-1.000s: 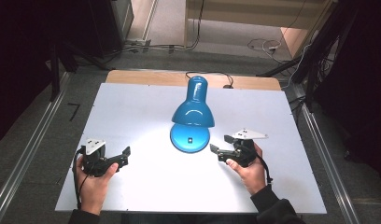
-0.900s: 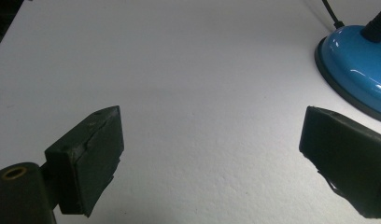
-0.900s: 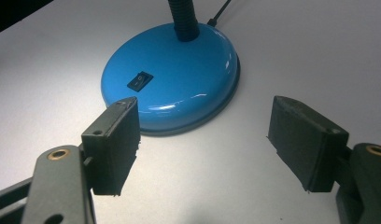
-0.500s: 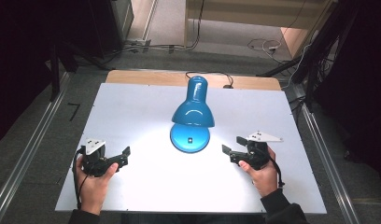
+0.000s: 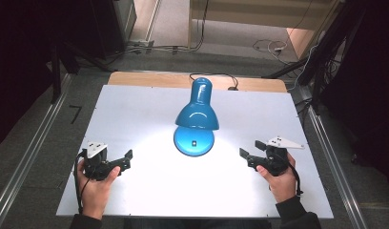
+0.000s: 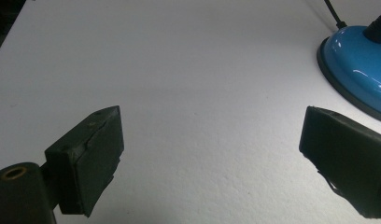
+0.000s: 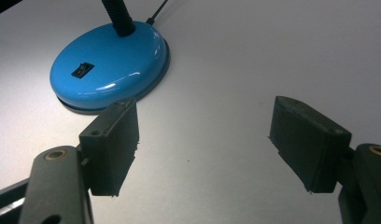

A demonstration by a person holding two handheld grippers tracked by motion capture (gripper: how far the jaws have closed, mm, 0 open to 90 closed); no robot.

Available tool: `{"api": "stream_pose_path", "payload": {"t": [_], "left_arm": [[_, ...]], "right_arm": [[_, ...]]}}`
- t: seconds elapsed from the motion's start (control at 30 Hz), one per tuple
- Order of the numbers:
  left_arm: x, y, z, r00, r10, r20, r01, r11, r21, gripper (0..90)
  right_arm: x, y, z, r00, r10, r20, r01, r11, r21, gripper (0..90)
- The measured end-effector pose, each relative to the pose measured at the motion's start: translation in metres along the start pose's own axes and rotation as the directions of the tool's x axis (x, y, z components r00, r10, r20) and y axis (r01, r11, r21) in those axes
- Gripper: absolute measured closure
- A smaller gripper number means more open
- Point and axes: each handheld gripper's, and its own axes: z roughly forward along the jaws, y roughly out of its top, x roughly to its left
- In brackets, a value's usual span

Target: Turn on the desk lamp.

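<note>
A blue desk lamp (image 5: 195, 119) is seen standing mid-desk (image 5: 135, 109), its round base (image 7: 109, 65) lit beneath the shade; the left claw (image 5: 127, 159) is held apart at the lamp's left; the right claw (image 5: 252, 151) is likewise held apart at its right; nothing is gripped by either.

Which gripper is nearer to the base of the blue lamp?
The right gripper, though only slightly. It sits open on the table to the right of the lamp base. The left gripper, also open, lies a little farther off to the base's left.
</note>
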Motion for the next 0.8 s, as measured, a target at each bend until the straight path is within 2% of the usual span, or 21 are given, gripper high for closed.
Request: {"api": "stream_pose_path", "payload": {"t": [0.6, 0.8], "left_arm": [[0.0, 0.0, 0.0, 1.0, 0.0, -0.002, 0.0, 1.0, 0.001, 6.7], [0.0, 0.0, 0.0, 1.0, 0.0, -0.002, 0.0, 1.0, 0.001, 6.7]], "right_arm": [[-0.022, -0.008, -0.024, 0.9982, 0.034, 0.049, -0.033, 0.999, -0.024, 22.2], [-0.028, -0.014, -0.032, 0.9964, 0.045, 0.072, -0.044, 0.999, -0.016, 22.2]]}}
